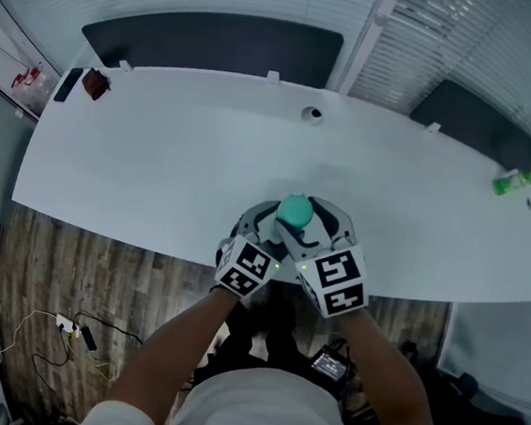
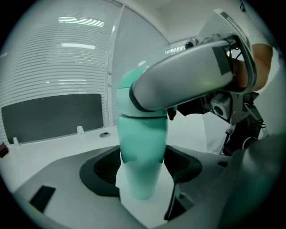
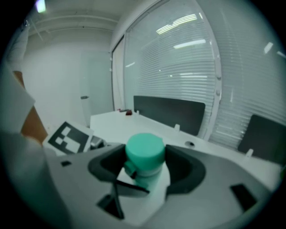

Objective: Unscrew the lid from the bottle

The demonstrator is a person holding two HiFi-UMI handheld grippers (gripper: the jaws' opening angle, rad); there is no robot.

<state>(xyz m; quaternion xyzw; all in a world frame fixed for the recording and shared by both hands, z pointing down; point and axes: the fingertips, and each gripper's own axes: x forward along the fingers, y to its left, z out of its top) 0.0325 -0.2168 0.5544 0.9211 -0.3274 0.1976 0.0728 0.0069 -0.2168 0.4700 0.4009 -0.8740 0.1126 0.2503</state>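
Observation:
A mint-green bottle [image 2: 140,152] stands upright between the jaws of my left gripper [image 2: 140,169], which is shut on its body. Its round green lid [image 3: 144,150] sits on the neck, and my right gripper [image 3: 145,166] is shut around it from the other side. In the head view the lid [image 1: 295,210] shows between the left gripper [image 1: 266,224] and the right gripper [image 1: 324,226], near the front edge of the white table [image 1: 176,169]. The right gripper's grey body [image 2: 187,76] crosses over the bottle's top in the left gripper view. The bottle's base is hidden.
A small green bottle [image 1: 512,182] lies at the table's far right end. A black flat item [image 1: 69,83] and a brown object [image 1: 95,83] sit at the far left corner. A cable hole [image 1: 312,114] is at the back centre. Dark panels and blinds stand behind.

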